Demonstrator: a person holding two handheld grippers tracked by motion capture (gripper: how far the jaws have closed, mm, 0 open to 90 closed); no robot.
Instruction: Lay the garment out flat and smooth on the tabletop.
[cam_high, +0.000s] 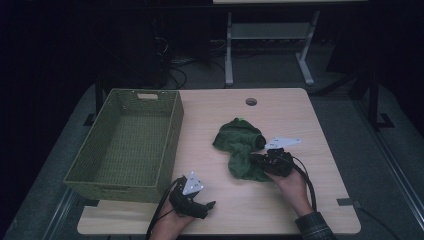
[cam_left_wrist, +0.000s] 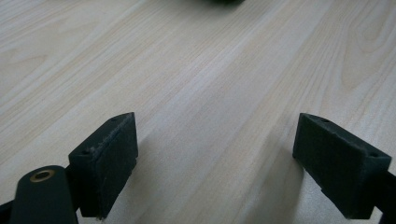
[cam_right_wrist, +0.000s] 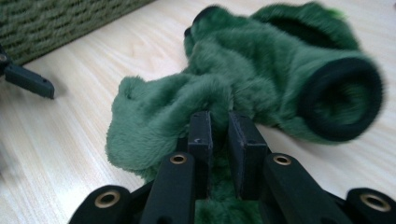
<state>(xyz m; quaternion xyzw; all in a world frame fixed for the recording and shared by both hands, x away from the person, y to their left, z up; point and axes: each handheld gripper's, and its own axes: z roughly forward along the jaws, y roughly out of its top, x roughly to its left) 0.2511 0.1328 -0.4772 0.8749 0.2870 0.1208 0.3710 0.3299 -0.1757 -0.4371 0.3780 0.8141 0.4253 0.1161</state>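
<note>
A green fuzzy garment (cam_high: 240, 147) lies crumpled on the middle of the wooden surface (cam_high: 210, 125), a little right of centre. In the right gripper view it shows as plush fabric (cam_right_wrist: 201, 102) with a round, dark-rimmed sleeve opening (cam_right_wrist: 341, 100) lying to the right. The right gripper (cam_high: 260, 161) sits at the garment's near right edge, its hand (cam_high: 295, 187) coming in from the near side with the forearm angled toward the far left and a plaid sleeve cuff (cam_high: 315, 226) at the wrist. Its jaws stand narrow, close together with a thin gap, and a fold of the green fabric lies between and beneath them (cam_right_wrist: 219, 130); the pads pinch the plush at its near edge.

The left gripper (cam_high: 207, 205) rests low near the front edge of the surface, left of the garment and well apart from it, its hand (cam_high: 172, 220) beneath it. Its jaws stand wide apart, pointing right across bare wood (cam_left_wrist: 210, 126), with nothing between them.

A green woven basket (cam_high: 170, 145) stands on the left part of the surface, just beyond the left gripper.
</note>
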